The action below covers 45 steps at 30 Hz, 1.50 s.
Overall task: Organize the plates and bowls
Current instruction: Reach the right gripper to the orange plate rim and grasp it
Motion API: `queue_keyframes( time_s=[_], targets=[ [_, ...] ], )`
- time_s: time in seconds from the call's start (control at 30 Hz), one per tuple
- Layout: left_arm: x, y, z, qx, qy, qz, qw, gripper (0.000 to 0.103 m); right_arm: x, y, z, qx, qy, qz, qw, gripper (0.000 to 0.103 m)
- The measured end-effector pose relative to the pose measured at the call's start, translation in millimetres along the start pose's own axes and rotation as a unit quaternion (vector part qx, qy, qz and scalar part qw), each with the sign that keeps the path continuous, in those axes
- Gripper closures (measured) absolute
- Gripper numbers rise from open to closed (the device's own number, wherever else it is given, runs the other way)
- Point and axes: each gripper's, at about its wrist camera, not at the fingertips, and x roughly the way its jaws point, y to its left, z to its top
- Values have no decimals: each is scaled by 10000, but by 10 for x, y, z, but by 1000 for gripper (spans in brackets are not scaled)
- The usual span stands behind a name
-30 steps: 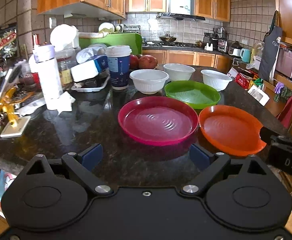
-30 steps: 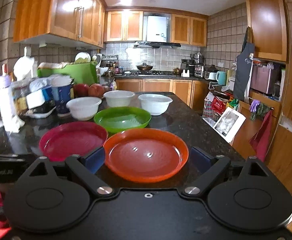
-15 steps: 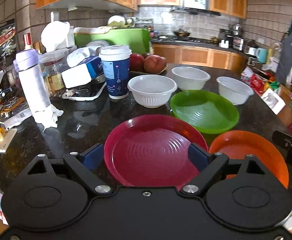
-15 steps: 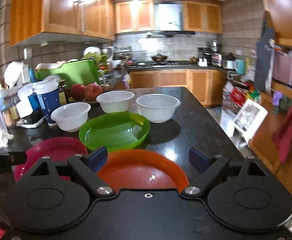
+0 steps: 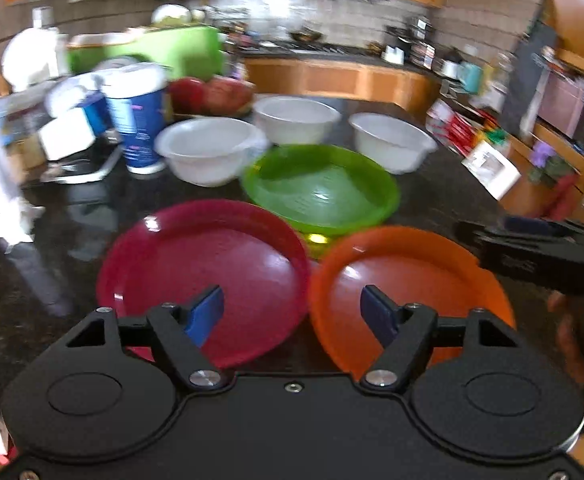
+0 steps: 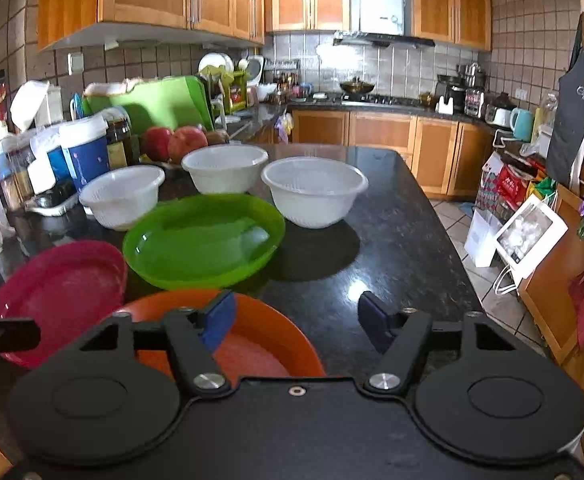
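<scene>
Both your grippers over the plates, jaws closing, gripping nothing

Your left gripper [image 5: 292,312] straddles the round red plastic plate [image 5: 195,256] and the round orange plastic plate [image 5: 392,264]; your right gripper [image 6: 296,316] sits over the orange rim. The green plate [image 6: 203,240] and three white bowls [image 6: 314,190] sit behind on the black granite counter [image 6: 392,240].

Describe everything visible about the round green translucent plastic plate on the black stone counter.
The round green translucent plastic plate is shallow with a raised rim, glossy and empty. It sits upright and flat on the black speckled stone counter, behind the red and orange plates and in front of three white bowls. Neither gripper touches it. Whether it touches its neighbours cannot be told.
</scene>
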Motion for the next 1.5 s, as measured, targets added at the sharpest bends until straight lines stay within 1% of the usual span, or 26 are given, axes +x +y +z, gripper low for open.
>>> queue_keyframes(
  time_s=[0.1, 0.17, 0.33, 0.47, 0.53, 0.6, 0.73, 0.77, 0.83, 0.97, 1.13, 1.17, 1.23, 1.27, 1.3, 1.4, 1.47, 1.5],
  targets=[
    [51, -127, -47, 265, 170, -106, 9994, 30, 70, -88, -49, 57, 167, 82, 9998, 44],
    [90, -192, -83, 398, 296, -156, 9986, 32, 90, -120, -98, 103, 219, 113, 9996, 45],
    [192, -267, -152, 404, 599, -243, 9971, 33, 141, -147, -153, 157, 281, 116, 9994, 48],
    [215, -254, -185, 363, 598, -183, 9974, 33, 148, -141, -195, 151, 286, 173, 9993, 49],
    [228, -260, -184, 365, 601, -174, 9974, 34, 144, -130, -220, 149, 288, 120, 9994, 49],
    [255, -268, -188, 346, 614, -213, 9973, 34, 137, -138, -247, 201, 287, 89, 9993, 53],
    [341, -278, -209, 308, 639, -223, 9972, 35, 126, -162, -283, 320, 285, 9, 9991, 53],
    [365, -272, -214, 316, 676, -249, 9969, 37, 123, -161, -289, 334, 260, -21, 9991, 53],
    [397, -267, -213, 324, 697, -296, 9966, 38, 119, -152, -290, 353, 191, -159, 9991, 53],
    [406, -281, -200, 385, 618, -339, 9968, 38, 107, -144, -297, 433, 5, -288, 9986, 53],
    [423, -265, -183, 311, 621, -417, 9967, 40, 140, -136, -289, 391, 26, -205, 9990, 54],
    [425, -256, -180, 291, 627, -427, 9967, 40, 153, -129, -288, 376, 70, -164, 9991, 58],
    [431, -251, -177, 257, 632, -423, 9968, 41, 184, -128, -296, 346, 203, -37, 9992, 68],
    [433, -247, -174, 229, 629, -413, 9969, 43, 202, -124, -304, 334, 267, 9, 9991, 76],
    [439, -243, -169, 198, 615, -396, 9971, 44, 216, -121, -314, 312, 311, 22, 9990, 82],
    [446, -242, -163, 167, 583, -358, 9975, 48, 217, -100, -337, 218, 306, 51, 9993, 90],
    [448, -240, -159, 102, 560, -292, 9980, 54, 208, -86, -339, 156, 300, 13, 9994, 91],
    [451, -243, -157, 91, 549, -261, 9981, 55, 201, -92, -342, 143, 299, 2, 9995, 91]
  ],
)
